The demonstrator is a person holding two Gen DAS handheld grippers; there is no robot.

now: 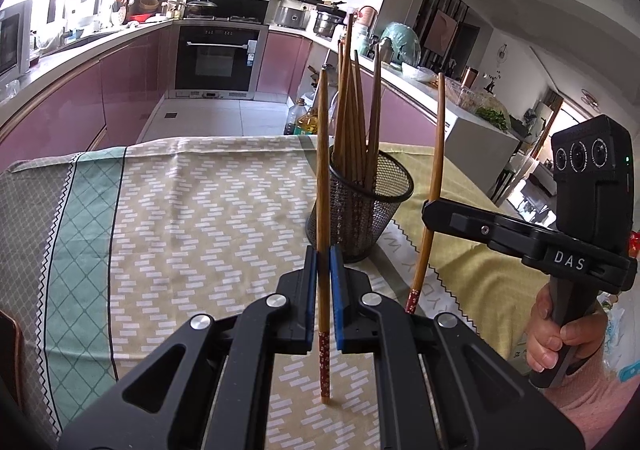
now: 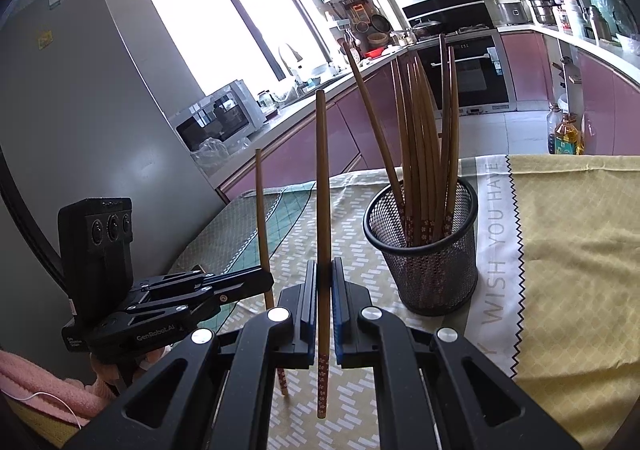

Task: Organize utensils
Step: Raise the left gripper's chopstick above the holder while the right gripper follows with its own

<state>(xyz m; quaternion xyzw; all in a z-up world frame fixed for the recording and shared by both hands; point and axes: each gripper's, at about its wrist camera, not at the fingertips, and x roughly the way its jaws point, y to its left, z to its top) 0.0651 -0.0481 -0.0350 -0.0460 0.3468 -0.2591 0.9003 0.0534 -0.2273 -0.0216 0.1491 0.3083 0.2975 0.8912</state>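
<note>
- The left gripper (image 1: 323, 290) is pinching one chopstick (image 1: 322, 210) upright between its blue pads, patterned end down over the tablecloth (image 1: 180, 210).
- The right gripper (image 2: 323, 306) is clamping a second chopstick (image 2: 322, 210) upright.
- The mesh holder (image 2: 428, 250), standing just beyond on the cloth, is carrying the other chopsticks (image 2: 420, 138).

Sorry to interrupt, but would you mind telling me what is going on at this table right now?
A person is sorting chopsticks with a handheld tool in each hand. The left tool is shut on one chopstick, held upright above the patterned tablecloth. The right tool grips a second chopstick the same way. Neither is in the black mesh cup yet, which already holds a bunch of chopsticks.
</note>
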